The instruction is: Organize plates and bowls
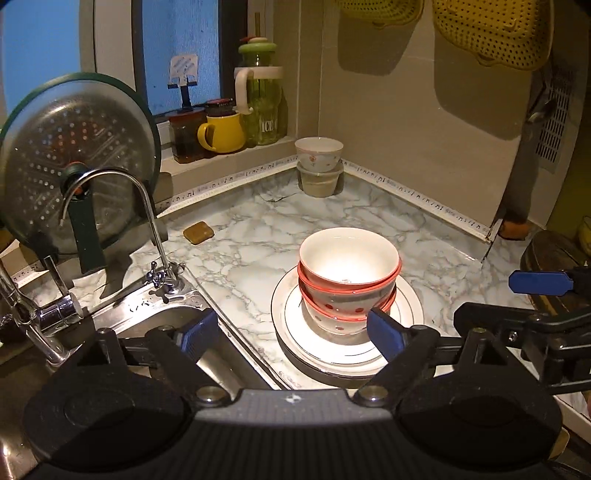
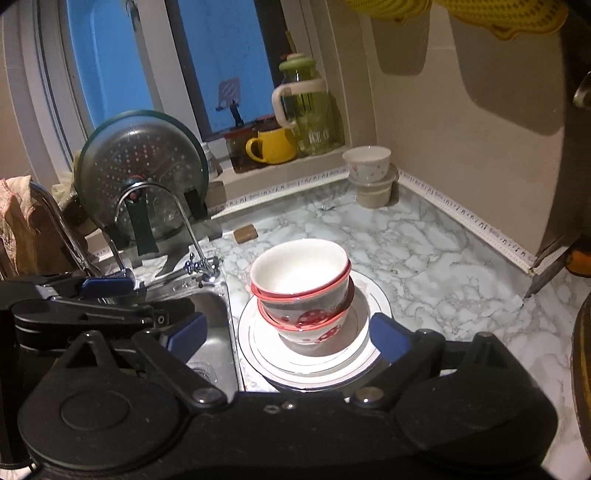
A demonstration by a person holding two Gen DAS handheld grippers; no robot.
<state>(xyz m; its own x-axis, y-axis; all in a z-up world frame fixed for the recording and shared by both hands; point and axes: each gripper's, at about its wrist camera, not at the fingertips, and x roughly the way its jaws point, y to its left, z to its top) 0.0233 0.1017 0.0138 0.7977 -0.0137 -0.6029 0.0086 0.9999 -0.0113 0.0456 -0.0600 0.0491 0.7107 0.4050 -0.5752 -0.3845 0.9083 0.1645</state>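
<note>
A stack of red-rimmed white bowls (image 1: 349,280) with red dots stands on stacked white plates (image 1: 295,317) on the marble counter; the stack also shows in the right wrist view (image 2: 301,284) on the plates (image 2: 255,336). My left gripper (image 1: 291,332) is open and empty, just in front of the plates. My right gripper (image 2: 288,338) is open and empty, its fingers either side of the plates' near edge. The right gripper's fingers (image 1: 539,282) show at the right in the left wrist view, the left gripper's fingers (image 2: 107,286) at the left in the right wrist view.
A steel sink (image 1: 155,321) with a curved tap (image 1: 147,206) lies left of the plates. A glass pan lid (image 1: 77,162) stands behind it. Another bowl on a tub (image 1: 319,166) sits in the back corner. A yellow mug (image 1: 221,133) and jars line the sill. Yellow colanders (image 1: 491,33) hang above.
</note>
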